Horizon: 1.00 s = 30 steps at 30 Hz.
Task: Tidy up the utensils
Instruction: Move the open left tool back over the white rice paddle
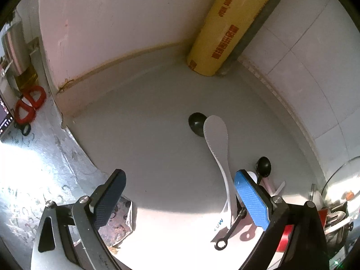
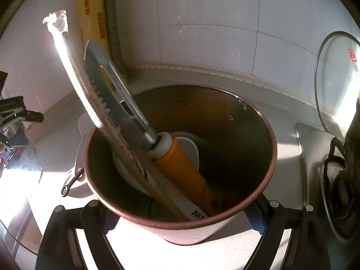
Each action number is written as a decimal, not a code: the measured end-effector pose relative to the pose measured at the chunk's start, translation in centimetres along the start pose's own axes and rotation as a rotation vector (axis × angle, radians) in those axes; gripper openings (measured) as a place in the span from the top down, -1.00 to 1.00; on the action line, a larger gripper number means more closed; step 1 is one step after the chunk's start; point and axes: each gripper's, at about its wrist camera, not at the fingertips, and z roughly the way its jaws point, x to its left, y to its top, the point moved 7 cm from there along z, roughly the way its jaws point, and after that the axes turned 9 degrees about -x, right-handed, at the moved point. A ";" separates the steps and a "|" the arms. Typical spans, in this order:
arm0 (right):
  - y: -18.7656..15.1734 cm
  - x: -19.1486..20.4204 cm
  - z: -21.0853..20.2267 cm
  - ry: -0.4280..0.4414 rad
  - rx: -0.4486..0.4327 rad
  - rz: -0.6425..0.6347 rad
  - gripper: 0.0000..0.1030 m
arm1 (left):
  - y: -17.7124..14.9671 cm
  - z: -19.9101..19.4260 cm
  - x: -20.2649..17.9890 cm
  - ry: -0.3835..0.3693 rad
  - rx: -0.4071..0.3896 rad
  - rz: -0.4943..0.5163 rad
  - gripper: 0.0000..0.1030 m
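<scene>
Hand-held gripper on my left [image 1: 180, 202] gapes empty near the white rice paddle [image 1: 217, 139] on the table [image 1: 146, 139]; my right hand-held gripper [image 2: 180, 222] clamps the utensil cup [image 2: 247, 148]. Next, I judge, I straddle the paddle's handle, close, and lift it into the cup.

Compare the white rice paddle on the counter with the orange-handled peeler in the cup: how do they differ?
The white rice paddle lies flat on the counter, while the orange-handled peeler stands tilted inside the cup. The paddle is all white with a broad rounded head; the peeler has an orange grip and a narrow metal blade. The paddle lies free beside the open left hand-held gripper; the peeler's cup is clamped by the right hand-held gripper. Both are long-handled utensils.
</scene>
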 end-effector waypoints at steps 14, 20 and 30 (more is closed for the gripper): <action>1.1 -1.6 1.4 -0.036 0.012 0.036 -0.77 | 0.3 3.3 -0.5 -0.067 0.033 -0.036 -0.89; 1.0 -1.5 0.5 -0.050 0.015 0.041 -0.77 | 1.1 3.8 -1.1 -0.100 -0.001 -0.046 -0.89; 1.5 -1.1 1.3 -0.067 0.025 0.035 -0.77 | 3.3 5.3 -3.2 -0.190 -0.011 0.005 -0.89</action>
